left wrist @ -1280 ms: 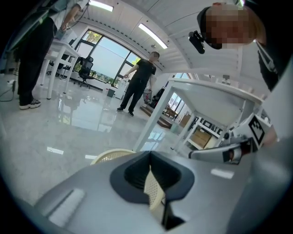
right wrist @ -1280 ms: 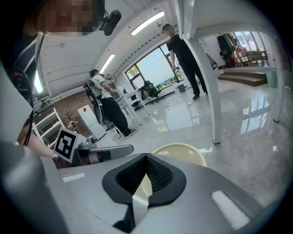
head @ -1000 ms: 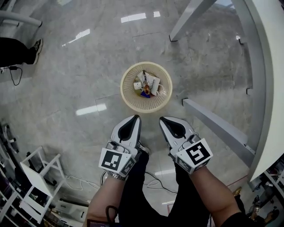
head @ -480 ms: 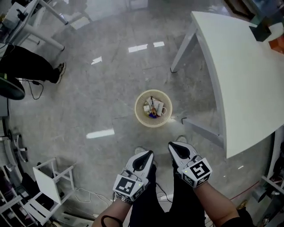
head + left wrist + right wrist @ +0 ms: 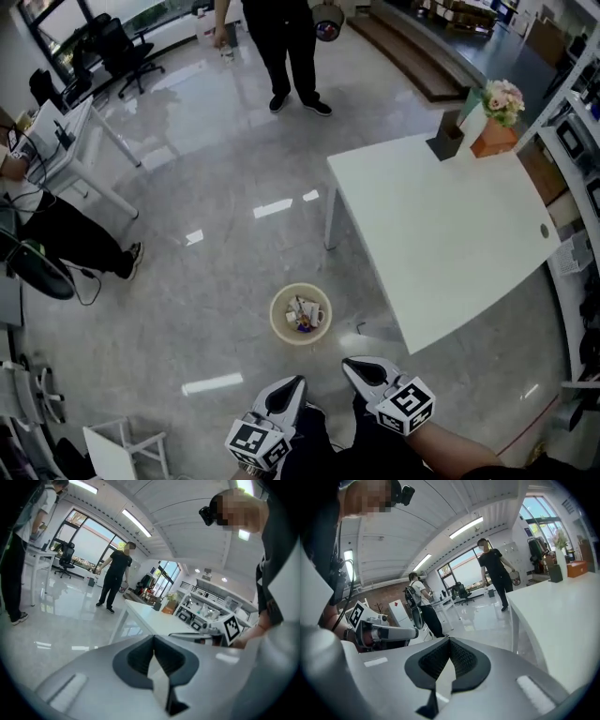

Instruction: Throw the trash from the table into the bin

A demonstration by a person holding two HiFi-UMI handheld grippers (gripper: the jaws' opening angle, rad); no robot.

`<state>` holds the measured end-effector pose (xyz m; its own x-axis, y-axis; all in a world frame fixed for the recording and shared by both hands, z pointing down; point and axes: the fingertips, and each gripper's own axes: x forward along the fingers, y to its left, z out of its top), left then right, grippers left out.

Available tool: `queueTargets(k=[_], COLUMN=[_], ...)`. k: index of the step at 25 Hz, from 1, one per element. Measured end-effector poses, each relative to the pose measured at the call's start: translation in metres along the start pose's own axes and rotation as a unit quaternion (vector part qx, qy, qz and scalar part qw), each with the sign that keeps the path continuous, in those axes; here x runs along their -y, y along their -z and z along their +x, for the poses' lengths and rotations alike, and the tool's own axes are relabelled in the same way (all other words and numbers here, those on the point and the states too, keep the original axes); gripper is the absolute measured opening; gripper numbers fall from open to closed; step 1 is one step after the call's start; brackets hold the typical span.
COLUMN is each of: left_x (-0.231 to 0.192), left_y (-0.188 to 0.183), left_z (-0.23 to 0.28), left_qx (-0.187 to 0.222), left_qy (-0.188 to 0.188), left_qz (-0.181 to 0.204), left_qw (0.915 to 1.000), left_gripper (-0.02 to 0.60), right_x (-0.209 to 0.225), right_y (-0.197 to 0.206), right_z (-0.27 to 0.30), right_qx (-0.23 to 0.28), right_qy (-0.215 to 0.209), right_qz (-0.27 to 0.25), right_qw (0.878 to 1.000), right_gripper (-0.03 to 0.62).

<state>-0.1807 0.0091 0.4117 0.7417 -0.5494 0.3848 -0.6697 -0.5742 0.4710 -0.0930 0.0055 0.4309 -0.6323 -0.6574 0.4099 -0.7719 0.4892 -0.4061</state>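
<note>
Polished grey floor (image 5: 206,281) holds the round bin (image 5: 277,324), trash (image 5: 302,312) lying inside it, near the white bench (image 5: 441,234). Left gripper (image 5: 289,384) and right gripper (image 5: 356,367) hang side by side, each pressed together on nothing.

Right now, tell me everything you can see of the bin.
The bin is a round, cream-coloured basket, plastic by its look. It is open-topped and stands upright on the glossy grey floor. It sits just off the near corner of the white table, ahead of the left gripper and right gripper, neither of which touches it. Inside lie several scraps of trash: white pieces and something blue. Only the head view shows it.
</note>
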Motion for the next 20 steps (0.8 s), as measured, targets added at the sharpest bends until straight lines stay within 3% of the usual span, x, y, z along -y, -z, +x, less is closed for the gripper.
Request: queueTargets(k=[4, 11, 20], left_x=[0.047, 0.094, 0.122], left_y=[-0.038, -0.096, -0.131], left_z=[-0.004, -0.006, -0.013], left_qx=[0.002, 0.025, 0.043], left_qy=[0.025, 0.068, 0.116], left_qz=[0.022, 0.060, 0.073], left_qw=[0.9994, 0.9955, 0.9897], left_gripper=[0.008, 0.008, 0.008], right_x=[-0.004, -0.004, -0.035], right_y=[-0.052, -0.121, -0.131], right_z=[-0.049, -0.112, -0.145], right_qx=[0.039, 0.112, 0.137], right_qy=[0.004, 0.033, 0.037], right_qz=[0.000, 0.001, -0.005], right_qw=[0.999, 0.993, 0.990], right_gripper=[0.000, 0.000, 0.000])
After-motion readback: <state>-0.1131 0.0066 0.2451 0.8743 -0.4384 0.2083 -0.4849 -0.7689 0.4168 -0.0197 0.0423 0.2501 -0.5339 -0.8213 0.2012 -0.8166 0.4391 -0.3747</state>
